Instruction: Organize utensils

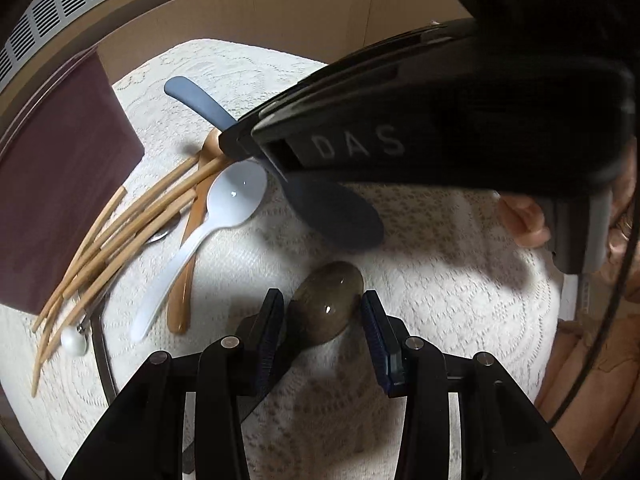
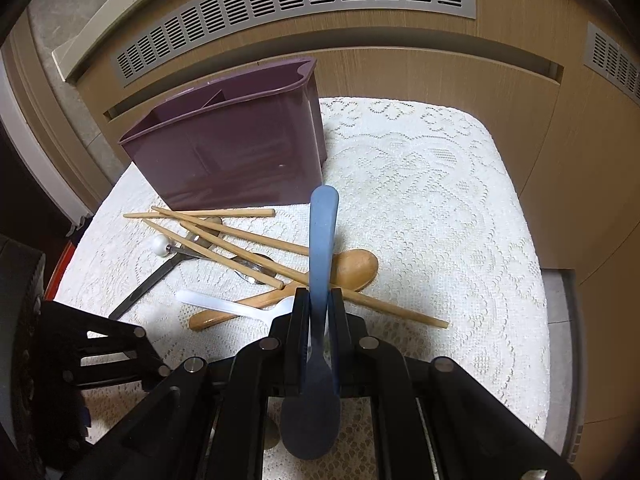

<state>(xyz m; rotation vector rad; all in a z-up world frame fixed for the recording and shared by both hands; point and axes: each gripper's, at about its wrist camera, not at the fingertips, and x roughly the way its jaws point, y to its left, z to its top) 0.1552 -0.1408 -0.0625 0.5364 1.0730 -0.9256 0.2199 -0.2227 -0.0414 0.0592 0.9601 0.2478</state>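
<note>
Left tool (image 1: 322,322) stands partly open, its pads either side of a dark spoon (image 1: 328,304) that lies on the table (image 1: 440,280); whether they press on its bowl is hard to tell. Right tool (image 2: 318,312) is clamped nearly shut on the handle of a blue spoon (image 2: 322,240), which it holds clear of the lace cloth. White letters "DAS" show on its black body in the left wrist view. Chopsticks (image 2: 224,240), a white spoon (image 2: 232,306) and a wooden spoon (image 2: 352,268) lie piled before the purple holder (image 2: 240,148).
</note>
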